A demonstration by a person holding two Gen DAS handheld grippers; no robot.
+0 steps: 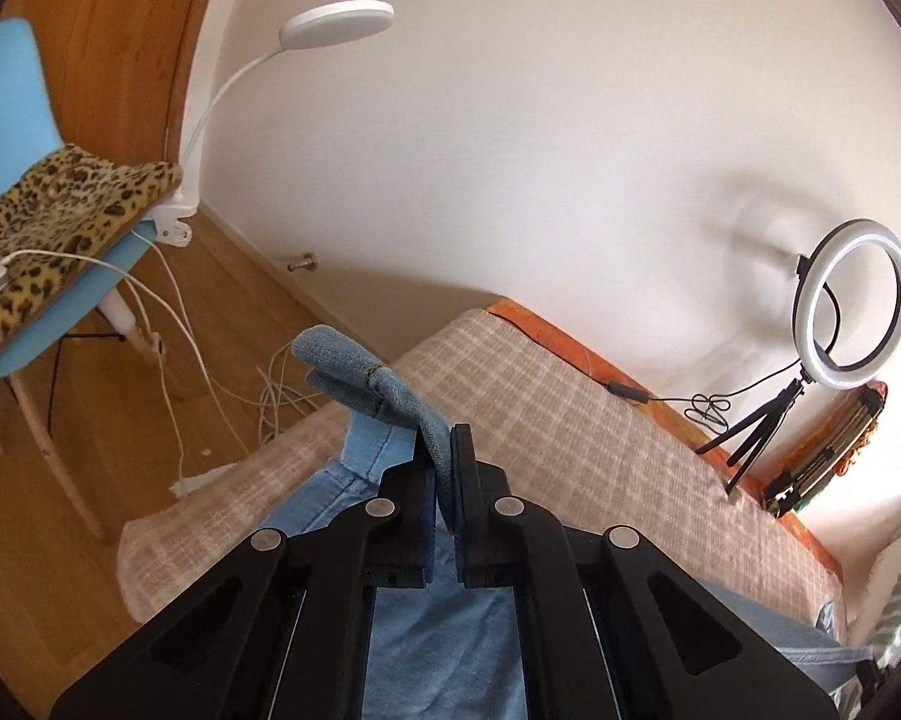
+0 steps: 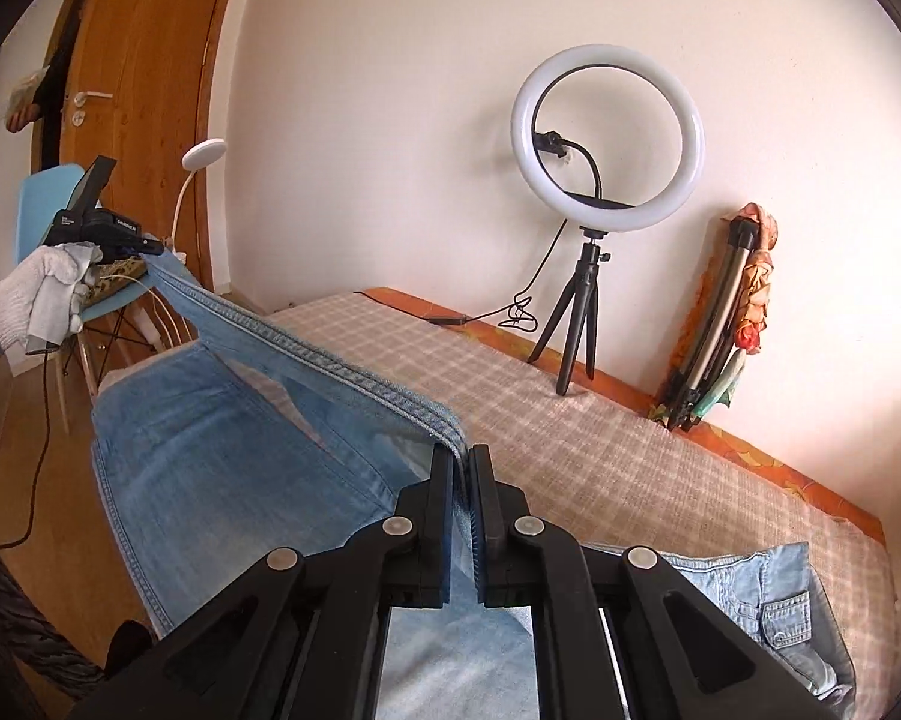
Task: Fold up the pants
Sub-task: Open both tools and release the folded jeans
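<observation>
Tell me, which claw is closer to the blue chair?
Left. The left claw, clamped on one end of the jeans hem, is lifted right beside the blue chair. The right claw grips the other end, farther along the bed.

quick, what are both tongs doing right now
left tongs: shut on the hem of the jeans, lifted off the bed.
right tongs: shut on the same hem.

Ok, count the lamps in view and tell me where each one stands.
2. A lit ring light on a tripod stands on the bed by the wall; a white gooseneck lamp is clipped to the blue chair.
</observation>
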